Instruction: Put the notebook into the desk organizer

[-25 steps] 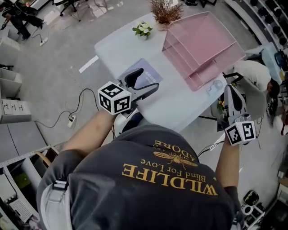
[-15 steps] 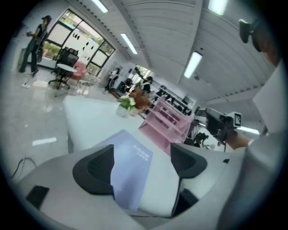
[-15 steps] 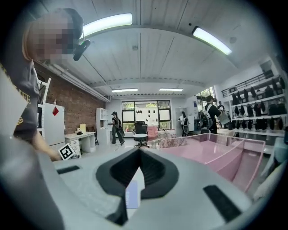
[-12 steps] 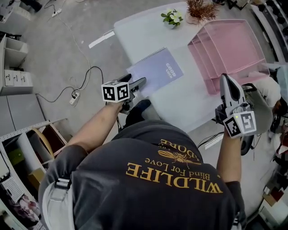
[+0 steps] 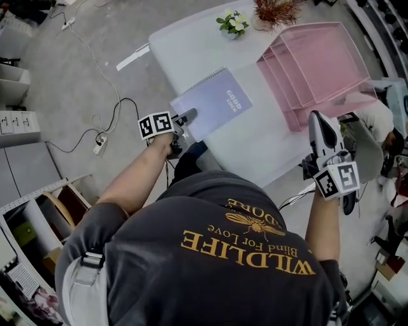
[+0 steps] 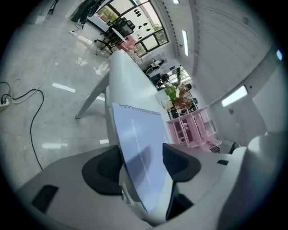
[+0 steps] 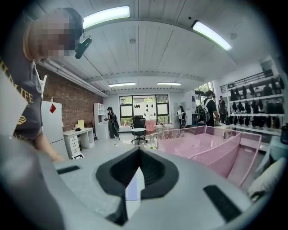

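Note:
A lavender spiral notebook (image 5: 213,102) lies flat on the pale table (image 5: 255,146), near its left front edge. My left gripper (image 5: 189,116) reaches the notebook's near corner. In the left gripper view the notebook (image 6: 139,143) runs between the two dark pads (image 6: 108,170), one below and one above it; the jaws are closing and a gap still shows at the upper pad. The pink desk organizer (image 5: 319,63) stands at the table's right. My right gripper (image 5: 317,120) hovers at the table's right front edge, shut and empty, pointing toward the organizer (image 7: 202,146).
A small potted plant (image 5: 231,22) and a pot of dried stems (image 5: 277,9) stand at the table's far edge. Cables and a power strip (image 5: 97,145) lie on the floor to the left. A chair (image 5: 370,134) stands beside the table at the right.
My left gripper has gone down and forward to the notebook's near corner, and its jaws have narrowed around it. The right gripper has stayed about where it was.

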